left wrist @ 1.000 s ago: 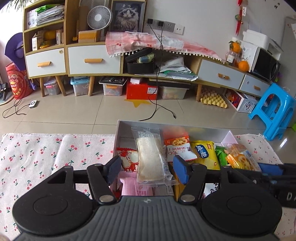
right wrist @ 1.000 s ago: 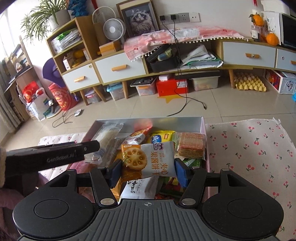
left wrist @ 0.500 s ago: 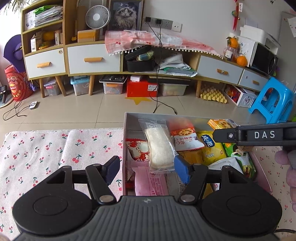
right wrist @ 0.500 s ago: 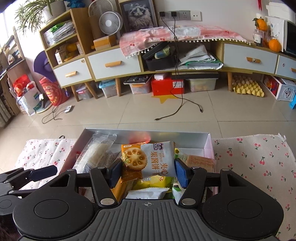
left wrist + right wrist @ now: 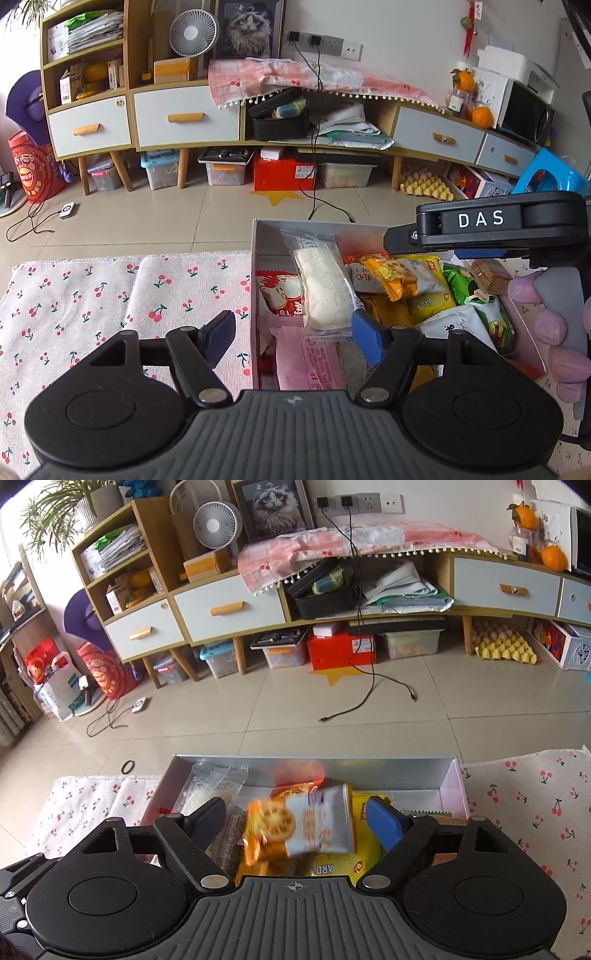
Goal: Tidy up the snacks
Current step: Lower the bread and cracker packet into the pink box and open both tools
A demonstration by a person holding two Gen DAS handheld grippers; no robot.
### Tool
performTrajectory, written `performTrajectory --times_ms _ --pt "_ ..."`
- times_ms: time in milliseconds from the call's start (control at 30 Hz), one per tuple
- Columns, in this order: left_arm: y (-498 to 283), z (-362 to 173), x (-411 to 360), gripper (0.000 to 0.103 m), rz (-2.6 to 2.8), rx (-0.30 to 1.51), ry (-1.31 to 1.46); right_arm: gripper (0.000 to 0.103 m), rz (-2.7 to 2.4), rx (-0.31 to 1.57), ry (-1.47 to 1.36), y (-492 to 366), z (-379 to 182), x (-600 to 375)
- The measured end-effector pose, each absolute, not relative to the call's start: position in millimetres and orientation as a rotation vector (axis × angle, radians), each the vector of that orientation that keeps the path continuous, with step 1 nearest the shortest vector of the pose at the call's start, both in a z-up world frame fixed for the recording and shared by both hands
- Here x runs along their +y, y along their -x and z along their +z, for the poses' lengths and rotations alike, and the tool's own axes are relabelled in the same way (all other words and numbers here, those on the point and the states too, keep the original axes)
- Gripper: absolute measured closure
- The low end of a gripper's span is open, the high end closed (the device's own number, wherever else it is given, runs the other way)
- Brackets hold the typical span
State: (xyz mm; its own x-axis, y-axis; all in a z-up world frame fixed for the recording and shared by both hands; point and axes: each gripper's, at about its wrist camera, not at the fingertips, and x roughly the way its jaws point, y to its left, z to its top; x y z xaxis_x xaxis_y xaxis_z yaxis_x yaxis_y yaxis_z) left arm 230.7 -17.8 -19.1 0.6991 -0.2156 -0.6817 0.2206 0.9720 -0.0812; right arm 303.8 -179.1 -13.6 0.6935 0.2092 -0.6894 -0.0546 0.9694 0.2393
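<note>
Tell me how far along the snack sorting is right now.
Done: many packets lie in the box. In hand: right hand-held gripper is opening, the biscuit packet loose between its jaws; left hand-held gripper is opening astride the box wall. Left: cannot tell.

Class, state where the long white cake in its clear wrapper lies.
In the left wrist view, the white cake lies in the box, near its left wall, beside the red packet.

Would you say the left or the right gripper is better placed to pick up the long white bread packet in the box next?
Left, probably. The left gripper is opening right at the white bread packet; the right gripper is just releasing the biscuit packet.
</note>
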Motion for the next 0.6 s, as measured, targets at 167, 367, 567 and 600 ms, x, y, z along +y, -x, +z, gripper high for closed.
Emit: performTrajectory --times_ms 167,367,567,600 --pt "-228 -18 -19 0.033 -0.239 0.765 -0.010 0.017 0.134 0.795 -0.204 -298 -8 -184" --pt "-220 -12 -21 0.027 -0.232 0.769 -0.014 0.017 0.130 0.792 -0.214 -284 1 -194" --pt "-207 -1 -25 0.018 -0.224 0.768 -0.026 0.016 0.124 0.791 -0.203 -263 9 -207" --pt "-205 1 -25 0.016 -0.221 0.768 -0.025 0.015 0.122 0.790 -0.202 -259 10 -209"
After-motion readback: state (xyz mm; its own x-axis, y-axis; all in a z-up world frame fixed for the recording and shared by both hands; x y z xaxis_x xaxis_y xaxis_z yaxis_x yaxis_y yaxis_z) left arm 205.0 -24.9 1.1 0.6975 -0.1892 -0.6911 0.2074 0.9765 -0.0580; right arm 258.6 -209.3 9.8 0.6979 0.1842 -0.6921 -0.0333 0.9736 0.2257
